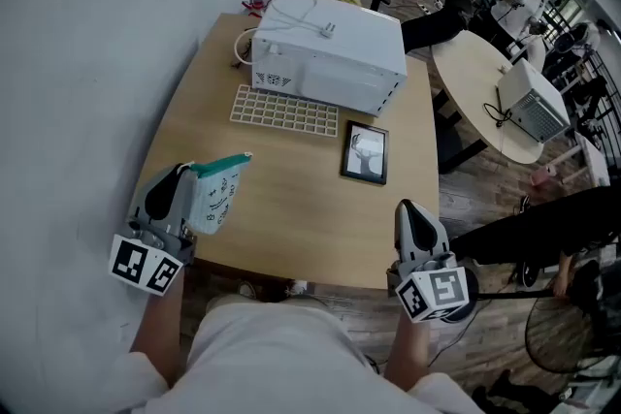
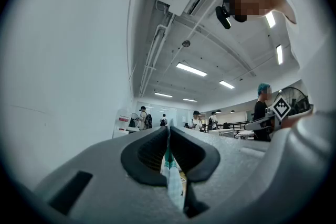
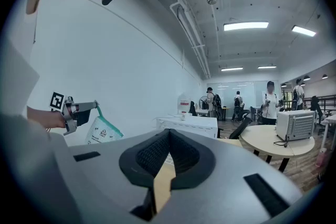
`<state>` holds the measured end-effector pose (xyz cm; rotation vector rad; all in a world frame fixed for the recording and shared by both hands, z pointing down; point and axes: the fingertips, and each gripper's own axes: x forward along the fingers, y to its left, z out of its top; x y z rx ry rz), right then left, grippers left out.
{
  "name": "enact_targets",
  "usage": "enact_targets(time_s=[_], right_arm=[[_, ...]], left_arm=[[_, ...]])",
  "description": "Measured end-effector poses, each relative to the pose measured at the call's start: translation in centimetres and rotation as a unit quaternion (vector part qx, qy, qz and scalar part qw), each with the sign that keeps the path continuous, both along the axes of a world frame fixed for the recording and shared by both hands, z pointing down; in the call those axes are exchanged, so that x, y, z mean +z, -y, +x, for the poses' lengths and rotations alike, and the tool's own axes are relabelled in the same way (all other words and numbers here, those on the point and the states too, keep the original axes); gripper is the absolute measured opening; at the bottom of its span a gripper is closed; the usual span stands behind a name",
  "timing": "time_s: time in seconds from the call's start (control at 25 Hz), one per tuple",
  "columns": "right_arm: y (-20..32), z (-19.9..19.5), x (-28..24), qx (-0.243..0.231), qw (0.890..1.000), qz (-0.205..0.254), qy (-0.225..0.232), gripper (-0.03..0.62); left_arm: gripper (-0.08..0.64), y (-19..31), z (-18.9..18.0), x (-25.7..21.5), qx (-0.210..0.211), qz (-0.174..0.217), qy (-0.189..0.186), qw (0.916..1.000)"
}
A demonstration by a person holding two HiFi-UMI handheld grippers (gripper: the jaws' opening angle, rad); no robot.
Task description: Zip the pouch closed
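Pouch (image 1: 219, 191), white with a teal strip along its top, hangs in the air over the left part of the desk (image 1: 291, 175), lower left of the head view, pinched by one end of that strip in my left hand-held gripper (image 1: 186, 181). The left gripper view shows the jaws pressed flat on the teal edge with the fabric (image 2: 170, 173) running down between them. My right hand-held gripper (image 1: 406, 207) sits at the lower right, well apart from the pouch, jaws together on nothing. I cannot make out the zip pull from here, so I judge the first job is to find it along the teal strip, then open the right jaws and pinch only the pull. The left grip should hold the strip taut and level so the slider runs straight. Further up the desk lie a grid tray (image 1: 284, 111) and a dark frame (image 1: 366, 153).
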<state>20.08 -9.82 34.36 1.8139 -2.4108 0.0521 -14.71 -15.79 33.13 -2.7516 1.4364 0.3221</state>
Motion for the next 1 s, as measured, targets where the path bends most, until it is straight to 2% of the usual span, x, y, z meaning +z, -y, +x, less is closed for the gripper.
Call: enact_targets(time_s=[1.0], right_arm=[[0.4,-0.8,0.2,-0.006,1.000,0.002,-0.003,0.002]], left_arm=[[0.023,0.3,-0.1,0.3,0.000,-0.005,0.001,1.0000]])
